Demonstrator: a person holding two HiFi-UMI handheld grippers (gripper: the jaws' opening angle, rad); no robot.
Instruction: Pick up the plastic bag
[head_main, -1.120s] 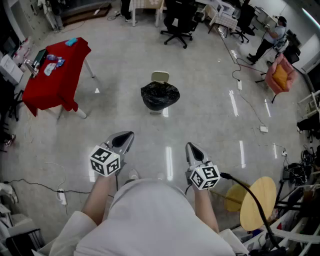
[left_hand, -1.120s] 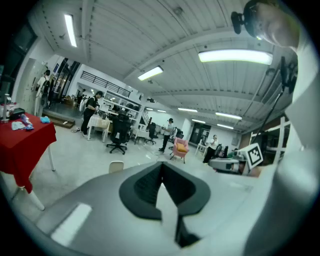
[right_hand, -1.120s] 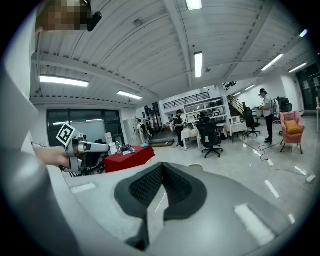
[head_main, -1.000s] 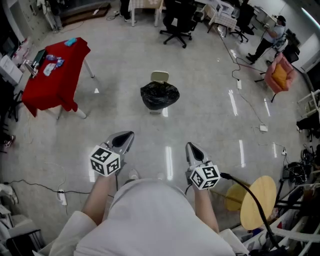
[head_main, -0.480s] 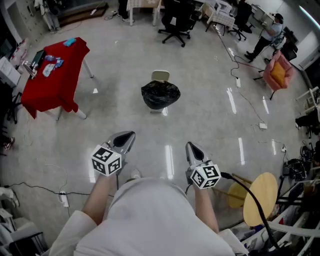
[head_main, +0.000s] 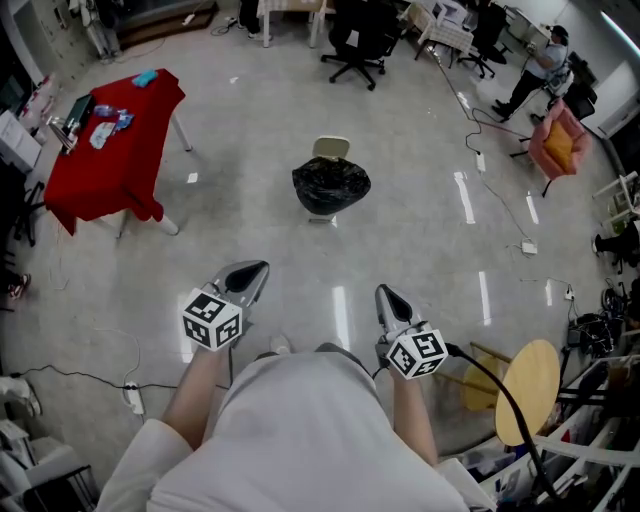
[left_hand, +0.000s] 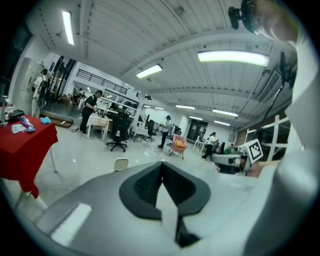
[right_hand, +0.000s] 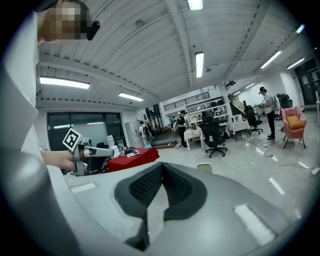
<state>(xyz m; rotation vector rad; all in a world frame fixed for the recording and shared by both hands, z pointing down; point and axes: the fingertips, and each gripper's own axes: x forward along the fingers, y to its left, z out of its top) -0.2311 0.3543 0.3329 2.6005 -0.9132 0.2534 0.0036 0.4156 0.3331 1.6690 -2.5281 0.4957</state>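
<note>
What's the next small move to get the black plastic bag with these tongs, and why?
Probably step forward toward the black plastic bag: it sits on the floor well ahead of both the left tongs and the right tongs, likely out of reach. Both are shut and empty.

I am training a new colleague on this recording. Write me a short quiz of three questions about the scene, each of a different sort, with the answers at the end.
1. True or false: the left gripper is shut on the black plastic bag.
2. Where is the bag? A: on the red table. B: on the floor, ahead of both grippers. C: on the round wooden stool.
3. Fill in: the jaws of the right gripper are ____ (open or shut).

Key
1. False: its jaws are together with nothing between them.
2. B
3. shut
</note>
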